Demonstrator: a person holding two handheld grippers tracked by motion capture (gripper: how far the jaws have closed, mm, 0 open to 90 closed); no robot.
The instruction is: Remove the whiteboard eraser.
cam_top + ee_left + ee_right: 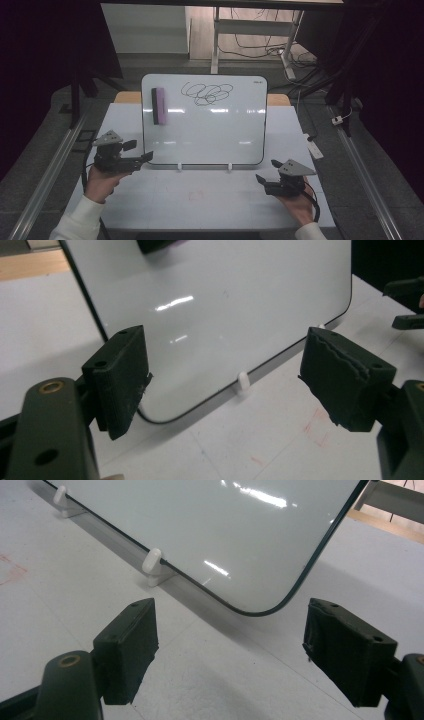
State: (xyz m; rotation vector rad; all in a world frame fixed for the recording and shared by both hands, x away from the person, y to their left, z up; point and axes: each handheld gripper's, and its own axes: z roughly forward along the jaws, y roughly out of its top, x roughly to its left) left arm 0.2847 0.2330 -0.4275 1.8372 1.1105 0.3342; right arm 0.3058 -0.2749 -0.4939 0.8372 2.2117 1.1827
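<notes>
A white bench [210, 197] stands in a dim room with cables on the floor beyond it; propped near its middle on small white feet [242, 381] is a whiteboard [210, 127], a black scribble [207, 93] near its top edge and a purple-and-black eraser [159, 105] stuck at its upper left; the left gripper [142, 159] hovers just beside the board's lower left corner, jaws spread wide and empty; the right gripper [261, 175] waits near the lower right corner, jaws likewise released; the work looks barely begun, likely wiping the scribble; the next move probably calls for the left gripper to rise to the eraser and close on it squarely.
</notes>
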